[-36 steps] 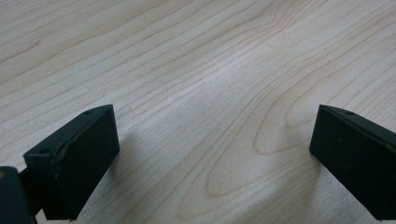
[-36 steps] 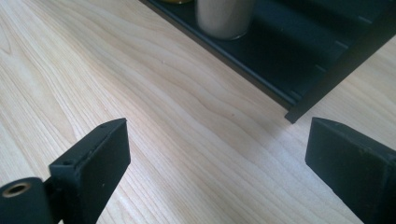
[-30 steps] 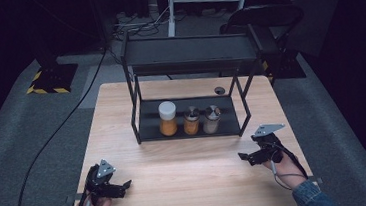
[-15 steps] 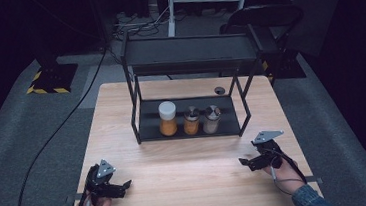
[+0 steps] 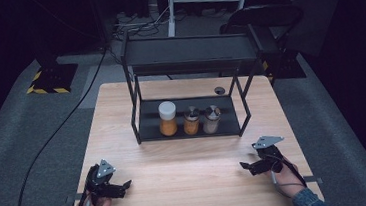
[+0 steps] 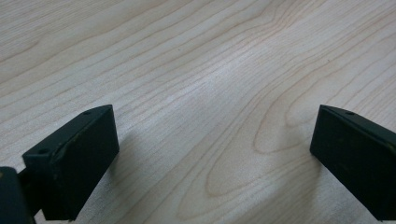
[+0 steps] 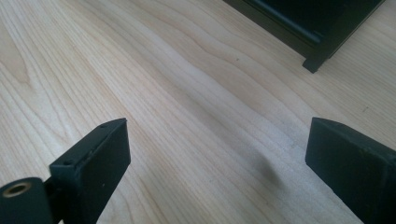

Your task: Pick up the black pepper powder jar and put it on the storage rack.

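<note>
A black two-tier metal rack (image 5: 187, 55) stands at the back middle of the wooden table (image 5: 194, 192). On its lower shelf stand a white-lidded jar of orange powder (image 5: 167, 118), a smaller amber jar (image 5: 191, 121) and a pale silver-capped jar (image 5: 212, 119). My left gripper (image 5: 120, 187) rests at the near left of the table, open, with bare wood between its jaws (image 6: 210, 140). My right gripper (image 5: 247, 167) sits low at the near right, open and holding nothing (image 7: 215, 154). A foot of the rack (image 7: 317, 60) shows in the right gripper view.
A round cable hole (image 5: 219, 90) lies in the table behind the rack. Dark grey floor surrounds the table, with a cable (image 5: 53, 139) at the left and a black chair (image 5: 264, 20) at the back right.
My right gripper has come down and slightly toward the near edge. The left gripper has stayed where it was.
</note>
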Available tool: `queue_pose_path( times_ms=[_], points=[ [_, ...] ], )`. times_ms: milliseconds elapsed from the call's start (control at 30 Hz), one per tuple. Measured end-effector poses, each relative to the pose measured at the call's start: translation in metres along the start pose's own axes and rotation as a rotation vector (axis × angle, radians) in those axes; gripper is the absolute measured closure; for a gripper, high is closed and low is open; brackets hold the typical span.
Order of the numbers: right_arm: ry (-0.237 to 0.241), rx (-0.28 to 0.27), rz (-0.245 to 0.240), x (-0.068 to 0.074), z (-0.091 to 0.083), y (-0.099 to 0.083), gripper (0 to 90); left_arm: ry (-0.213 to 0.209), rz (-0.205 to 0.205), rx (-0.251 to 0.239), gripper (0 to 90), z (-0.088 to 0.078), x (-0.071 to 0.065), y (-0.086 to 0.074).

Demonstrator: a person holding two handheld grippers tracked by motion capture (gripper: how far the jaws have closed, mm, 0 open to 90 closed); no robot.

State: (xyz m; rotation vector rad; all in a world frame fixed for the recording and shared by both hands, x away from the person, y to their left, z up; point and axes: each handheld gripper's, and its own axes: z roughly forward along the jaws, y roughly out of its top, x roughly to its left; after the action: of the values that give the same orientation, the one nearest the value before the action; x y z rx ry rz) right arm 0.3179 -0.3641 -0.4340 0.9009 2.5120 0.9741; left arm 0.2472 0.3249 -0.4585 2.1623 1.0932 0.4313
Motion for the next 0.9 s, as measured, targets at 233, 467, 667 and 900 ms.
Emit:
queue_pose_path(
  times_ms=[233,467,667,900],
  points=[
    [0.0,-0.001,-0.007,0.001,-0.001,-0.005,6.4,0.0,0.0,0.0,0.8,0.0,0.0,0.0],
    [0.006,0.005,-0.013,0.0,0.001,-0.007,6.3,0.0,0.0,0.0,0.8,0.0,0.0,0.0],
    [0.006,0.023,-0.038,0.001,0.006,-0.009,5.7,0.0,0.0,0.0,0.8,0.0,0.0,0.0],
    [0.055,-0.006,-0.003,-0.011,0.011,-0.018,0.0,0.0,0.0,0.0,0.8,0.0,0.0,0.0]
  ],
)
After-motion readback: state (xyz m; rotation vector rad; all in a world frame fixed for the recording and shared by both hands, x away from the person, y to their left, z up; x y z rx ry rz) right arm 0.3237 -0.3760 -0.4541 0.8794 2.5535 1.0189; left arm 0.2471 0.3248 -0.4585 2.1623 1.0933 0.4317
